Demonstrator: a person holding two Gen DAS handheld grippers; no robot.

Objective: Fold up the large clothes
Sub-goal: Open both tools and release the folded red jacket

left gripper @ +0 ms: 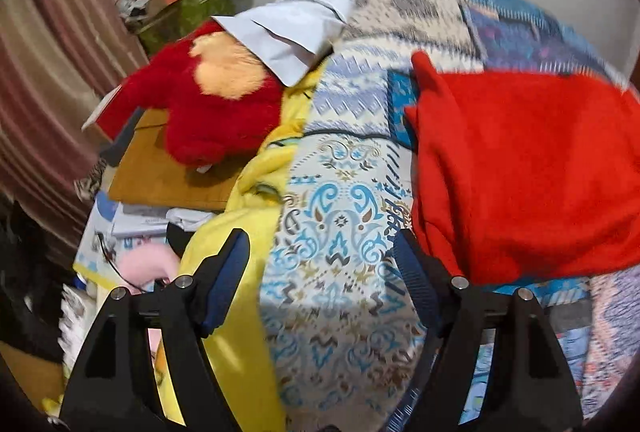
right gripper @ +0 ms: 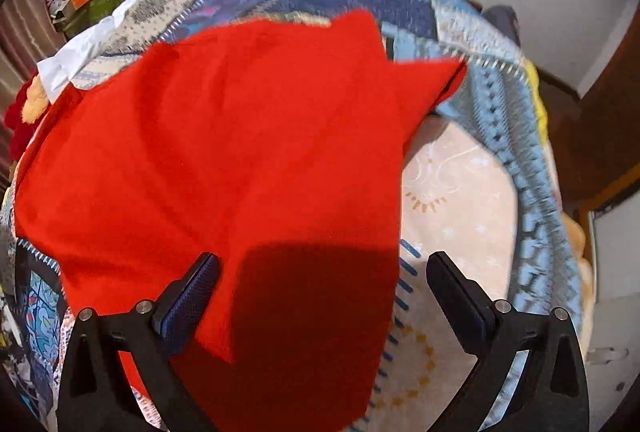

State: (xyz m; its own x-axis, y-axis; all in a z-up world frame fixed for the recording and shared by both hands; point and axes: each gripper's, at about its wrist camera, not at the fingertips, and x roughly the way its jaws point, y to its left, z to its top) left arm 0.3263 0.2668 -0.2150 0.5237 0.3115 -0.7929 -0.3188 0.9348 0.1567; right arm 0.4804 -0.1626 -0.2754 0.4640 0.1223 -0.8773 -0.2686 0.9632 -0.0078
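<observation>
A large red garment (left gripper: 520,171) lies spread on the patterned blue-and-white bedspread (left gripper: 344,103), partly folded. In the right wrist view the red garment (right gripper: 240,131) fills the middle, one corner pointing to the upper right. My right gripper (right gripper: 324,264) is open wide just above the garment's near edge, with the cloth beneath the gap and no pad pressing on it. My left gripper (left gripper: 320,244) is open over bare bedspread, with nothing between its fingers. Its right finger (left gripper: 412,264) is close to the garment's left edge.
A red plush toy (left gripper: 216,103) and a white cloth (left gripper: 288,31) lie at the bed's far left. A yellow blanket (left gripper: 240,232) runs along the left side, beside a wooden board (left gripper: 168,167) and clutter. A cream sheet (right gripper: 460,191) and dark wooden furniture (right gripper: 608,91) are on the right.
</observation>
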